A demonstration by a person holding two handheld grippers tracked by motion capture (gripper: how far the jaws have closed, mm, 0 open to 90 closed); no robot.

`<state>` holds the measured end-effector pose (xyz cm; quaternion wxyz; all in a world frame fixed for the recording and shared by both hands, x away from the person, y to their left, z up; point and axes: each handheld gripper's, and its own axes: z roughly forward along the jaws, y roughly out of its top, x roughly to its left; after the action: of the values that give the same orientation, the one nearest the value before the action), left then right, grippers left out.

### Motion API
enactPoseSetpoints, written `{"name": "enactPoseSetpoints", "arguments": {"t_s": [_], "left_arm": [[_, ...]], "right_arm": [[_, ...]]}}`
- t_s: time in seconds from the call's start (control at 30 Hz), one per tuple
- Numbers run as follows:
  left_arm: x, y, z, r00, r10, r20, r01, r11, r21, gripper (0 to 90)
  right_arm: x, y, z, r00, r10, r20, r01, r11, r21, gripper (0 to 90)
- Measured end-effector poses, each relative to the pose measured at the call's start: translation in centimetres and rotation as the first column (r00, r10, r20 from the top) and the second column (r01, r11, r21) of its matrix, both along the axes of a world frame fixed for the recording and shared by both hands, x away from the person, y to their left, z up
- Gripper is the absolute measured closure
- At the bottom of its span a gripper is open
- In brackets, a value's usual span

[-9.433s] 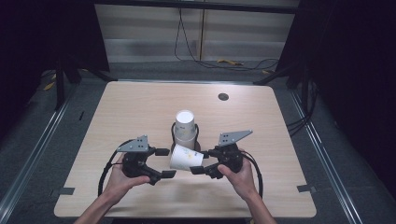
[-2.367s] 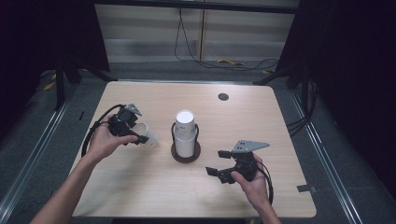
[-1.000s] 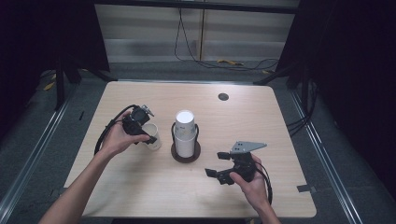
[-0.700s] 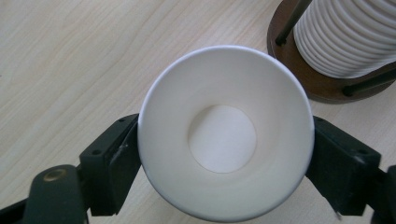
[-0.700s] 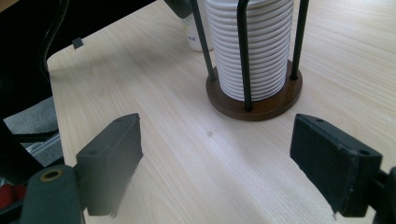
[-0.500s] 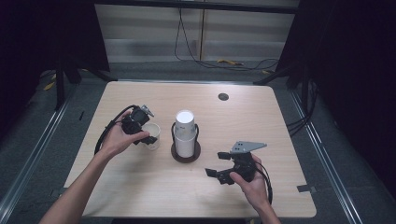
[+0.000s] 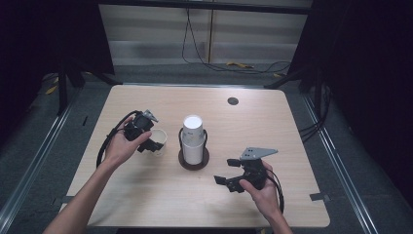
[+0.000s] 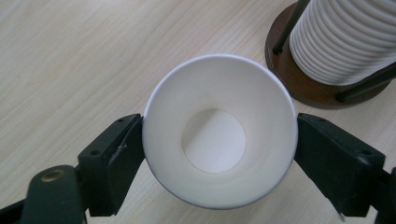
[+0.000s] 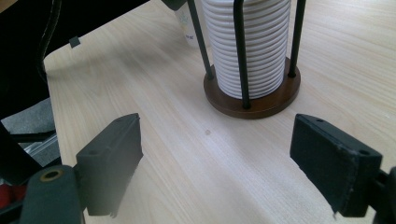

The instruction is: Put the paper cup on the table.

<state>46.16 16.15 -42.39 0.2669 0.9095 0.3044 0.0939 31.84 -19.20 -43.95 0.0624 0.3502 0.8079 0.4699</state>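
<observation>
Left hand-held gripper (image 8: 219, 154): jaws just opening, releasing upright paper cup (image 8: 219, 130) on bench (image 7: 146, 195) | right hand-held gripper (image 9: 217, 154): open, empty | risk: retreating jaw tips cup.

Your single paper cup (image 8: 219, 130) is plain white with a matt, smooth inside. The stack of cups (image 9: 247, 42) is the same white paper, its rolled rims making a ribbed side. They sit in a holder (image 9: 252, 100) with a dark brown wooden base of low sheen and thin black metal rods. The table (image 7: 146, 195) is pale wood-grain laminate, smooth and matt. Your jaw pads look like matt black plastic.
</observation>
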Motion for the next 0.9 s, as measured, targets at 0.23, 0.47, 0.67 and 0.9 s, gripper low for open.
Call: {"name": "enactPoseSetpoints", "arguments": {"t_s": [0.23,0.47,0.67,0.9], "left_arm": [[-0.4,0.7,0.3,0.9996,0.012,0.025,-0.011,0.9989,-0.046,16.7],[-1.6,1.6,0.6,0.9981,0.025,0.056,-0.015,0.985,-0.172,16.3],[-2.9,2.1,0.9,0.9946,0.026,0.1,-0.002,0.9712,-0.238,16.4],[-4.1,2.5,0.5,0.9909,0.042,0.128,-0.005,0.9598,-0.281,16.4]], "right_arm": [[0.0,0.0,0.0,1.0,-0.004,-0.006,0.004,1.0,0.0,16.4],[0.0,0.0,0.0,1.0,-0.009,-0.004,0.009,1.0,-0.002,16.4],[0.0,0.0,-0.1,0.9999,-0.016,-0.001,0.016,1.0,-0.008,16.4],[0.0,0.0,0.0,0.9996,-0.029,0.005,0.029,0.999,-0.013,16.4]]}}
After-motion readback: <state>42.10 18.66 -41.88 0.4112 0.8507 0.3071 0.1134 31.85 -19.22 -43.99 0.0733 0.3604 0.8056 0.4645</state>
